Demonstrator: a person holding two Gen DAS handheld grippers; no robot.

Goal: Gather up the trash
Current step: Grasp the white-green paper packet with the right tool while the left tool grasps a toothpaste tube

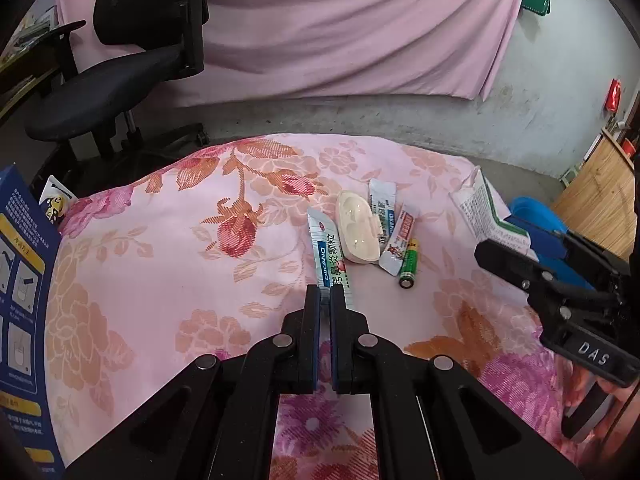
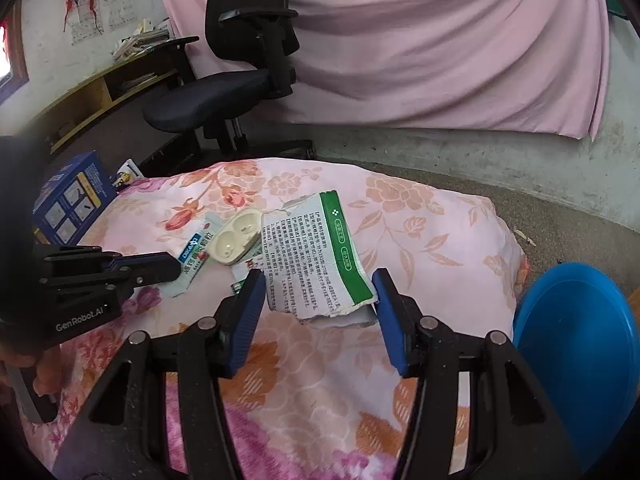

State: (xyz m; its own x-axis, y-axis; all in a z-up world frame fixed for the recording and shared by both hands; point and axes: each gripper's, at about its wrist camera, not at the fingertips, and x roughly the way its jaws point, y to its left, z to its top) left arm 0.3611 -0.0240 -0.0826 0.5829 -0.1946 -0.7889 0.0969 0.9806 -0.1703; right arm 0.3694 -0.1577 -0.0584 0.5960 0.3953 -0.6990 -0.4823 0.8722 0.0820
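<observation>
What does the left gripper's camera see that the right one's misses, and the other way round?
Only the left view shows the battery whole and the second and third sachets. Only the right view shows the torn box's printed face and the blue bin's full rim. Both show the cream case, one sachet, the blue carton and the chair.

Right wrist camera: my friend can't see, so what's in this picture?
The open right gripper hovers around a torn green-and-white paper box lying on a pink flowery cloth. To the left, the left gripper reaches a small sachet beside a cream plastic case; a blue bin stands at right.
</observation>
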